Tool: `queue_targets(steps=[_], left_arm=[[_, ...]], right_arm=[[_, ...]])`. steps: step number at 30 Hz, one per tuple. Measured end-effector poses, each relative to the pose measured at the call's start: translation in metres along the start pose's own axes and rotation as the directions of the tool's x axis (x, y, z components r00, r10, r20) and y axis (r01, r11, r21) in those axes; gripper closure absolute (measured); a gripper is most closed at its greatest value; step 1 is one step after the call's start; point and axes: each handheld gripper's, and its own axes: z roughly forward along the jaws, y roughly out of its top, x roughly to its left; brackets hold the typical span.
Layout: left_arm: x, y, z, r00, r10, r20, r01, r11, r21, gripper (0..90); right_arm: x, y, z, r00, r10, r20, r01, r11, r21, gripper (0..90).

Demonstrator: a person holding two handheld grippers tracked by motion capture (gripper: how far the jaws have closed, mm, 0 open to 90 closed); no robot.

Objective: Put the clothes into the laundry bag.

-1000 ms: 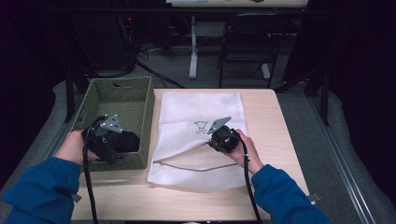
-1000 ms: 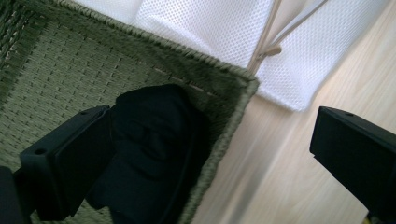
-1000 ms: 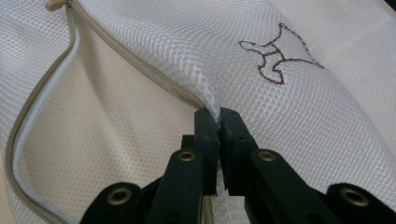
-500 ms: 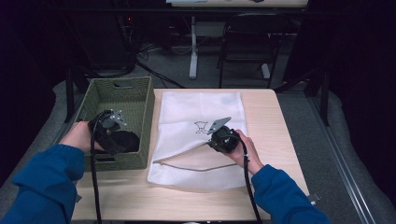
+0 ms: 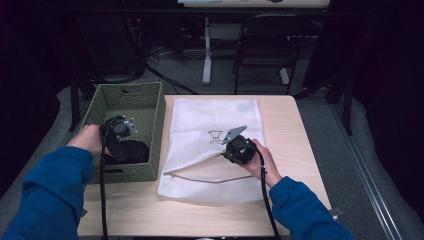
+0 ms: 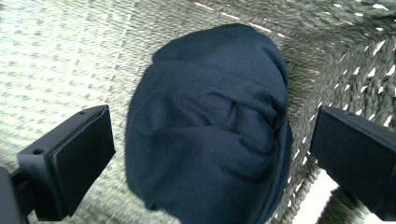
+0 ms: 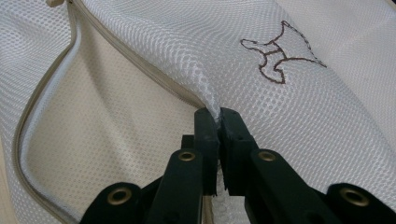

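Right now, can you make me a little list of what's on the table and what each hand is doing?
table: light wood
basket: green woven, at the table's left side
dark cloth bundle: lying inside the basket
left gripper: open, fingers either side of the bundle, not pressing it
mesh bag: white, flat on the table, zipper open
right gripper: shut on the mesh bag's upper layer by the opening, lifting it

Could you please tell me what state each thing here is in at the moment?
White mesh laundry bag: flat on table, zip open, upper edge lifted.
Dark navy cloth bundle: lying in basket, ungripped.
Green woven basket: upright.
Right gripper: shut on bag edge.
Left gripper: open around bundle.
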Motion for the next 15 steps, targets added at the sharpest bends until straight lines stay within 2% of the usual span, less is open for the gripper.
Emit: queue_targets(steps=[1, 2, 3, 5, 7, 8, 9, 12, 15], left_arm=[[0.000, 0.000, 0.000, 1.0000, 0.000, 0.000, 0.000, 1.0000, 0.000, 0.0], [0.004, -0.001, 0.006, 0.9997, -0.002, 0.023, 0.002, 1.0000, 0.003, 0.0], [0.006, -0.001, 0.009, 0.9999, -0.005, 0.016, 0.004, 1.0000, 0.008, 0.0], [0.010, -0.001, 0.015, 0.9993, -0.004, 0.036, 0.003, 0.9999, 0.013, 0.0], [0.011, 0.000, 0.019, 0.9995, -0.012, 0.031, 0.011, 0.9997, 0.023, 0.0], [0.013, 0.001, 0.025, 0.9988, -0.002, 0.049, 0.000, 0.9989, 0.046, 0.0], [0.014, 0.002, 0.028, 0.9990, -0.010, 0.043, 0.008, 0.9978, 0.065, 0.0], [0.016, 0.002, 0.037, 0.9976, -0.018, 0.067, 0.012, 0.9959, 0.090, 0.3], [0.017, 0.001, 0.041, 0.9958, -0.033, 0.085, 0.026, 0.9957, 0.089, 1.0]], right_arm=[[0.000, 0.000, 0.000, 1.0000, 0.000, 0.000, 0.000, 1.000, 0.000, 87.0], [0.000, 0.000, 0.000, 1.0000, -0.002, 0.001, 0.002, 1.000, -0.001, 87.0], [0.000, 0.000, -0.001, 1.0000, -0.002, 0.002, 0.002, 1.000, -0.002, 87.0], [-0.001, 0.000, 0.000, 1.0000, -0.003, 0.000, 0.003, 1.000, -0.003, 87.0], [-0.001, 0.000, 0.001, 1.0000, -0.003, -0.002, 0.003, 1.000, -0.001, 87.0], [-0.001, 0.000, 0.001, 1.0000, -0.005, -0.001, 0.005, 1.000, 0.000, 86.9], [-0.001, -0.001, 0.001, 1.0000, -0.006, -0.001, 0.006, 1.000, 0.002, 86.9], [0.000, -0.001, 0.002, 1.0000, -0.007, 0.001, 0.007, 1.000, 0.005, 86.9], [0.000, -0.001, 0.002, 1.0000, -0.004, 0.001, 0.004, 1.000, 0.007, 86.9]])
